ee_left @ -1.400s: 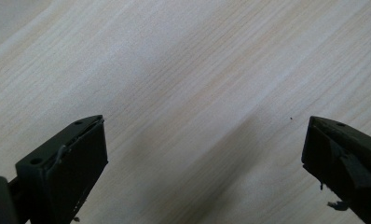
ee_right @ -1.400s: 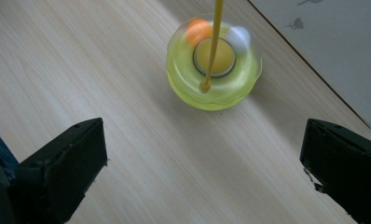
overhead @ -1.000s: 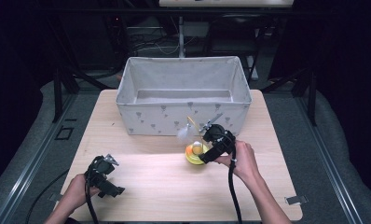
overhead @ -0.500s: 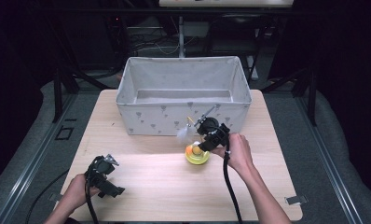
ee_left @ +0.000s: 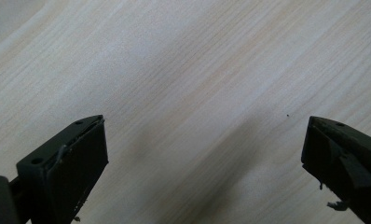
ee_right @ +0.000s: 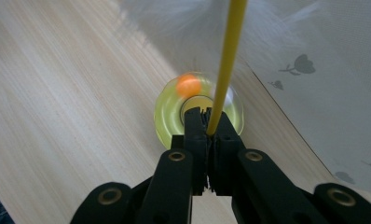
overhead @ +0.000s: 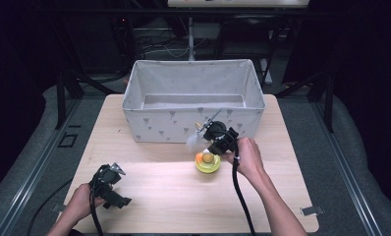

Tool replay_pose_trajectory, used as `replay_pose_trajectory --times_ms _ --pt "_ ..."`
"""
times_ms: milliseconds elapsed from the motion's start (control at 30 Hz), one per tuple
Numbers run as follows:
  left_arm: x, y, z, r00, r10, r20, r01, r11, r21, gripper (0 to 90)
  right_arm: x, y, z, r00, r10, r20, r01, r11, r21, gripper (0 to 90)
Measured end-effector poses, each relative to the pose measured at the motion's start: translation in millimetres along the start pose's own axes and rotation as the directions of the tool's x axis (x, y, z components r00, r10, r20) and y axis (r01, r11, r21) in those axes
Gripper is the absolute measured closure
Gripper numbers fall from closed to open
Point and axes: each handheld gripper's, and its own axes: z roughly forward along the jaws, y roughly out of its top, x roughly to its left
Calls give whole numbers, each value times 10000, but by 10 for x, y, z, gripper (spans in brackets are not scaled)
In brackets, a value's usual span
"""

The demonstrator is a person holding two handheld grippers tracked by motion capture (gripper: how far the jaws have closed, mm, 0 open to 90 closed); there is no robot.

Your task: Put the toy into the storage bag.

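Right gripper (ee_right: 207, 122) is clamping the yellow stick (ee_right: 226, 60) of the toy w/ yellow base (ee_right: 169, 116) under my tips; I'm lifting next, prob into bin (overhead: 134, 93) ahead.

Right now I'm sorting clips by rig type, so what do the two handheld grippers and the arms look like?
Both are black. The left gripper carries a grey three-cornered plate on top. The right gripper has two blocky black fingers on linked arms with brass-coloured pivot pins. A black cable trails from each. The forearms are bare, no sleeves in view.
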Motion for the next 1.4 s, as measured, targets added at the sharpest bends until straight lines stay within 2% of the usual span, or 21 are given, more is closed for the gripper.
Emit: replay_pose_trajectory --times_ms 333,500,867,1033,1400 --pt "0 1 3 10000 63 18 -63 10000 23 6 -25 83 -45 9998 -65 -197 69 9998 178 882" --pt "-10 2 4 10000 45 32 -45 10000 16 6 -39 92 -116 9995 -42 -317 43 10000 37 883" --pt "-11 3 2 9998 176 22 -176 9998 63 6 -24 168 -265 9997 -187 -172 187 9998 -11 882" --pt "-14 0 6 9998 184 19 -184 9998 92 7 -47 160 -294 9997 -75 -246 73 10000 -65 882" --pt "-21 3 20 9998 204 65 -205 9996 180 7 -112 163 -380 9992 -61 -401 78 9991 428 881"
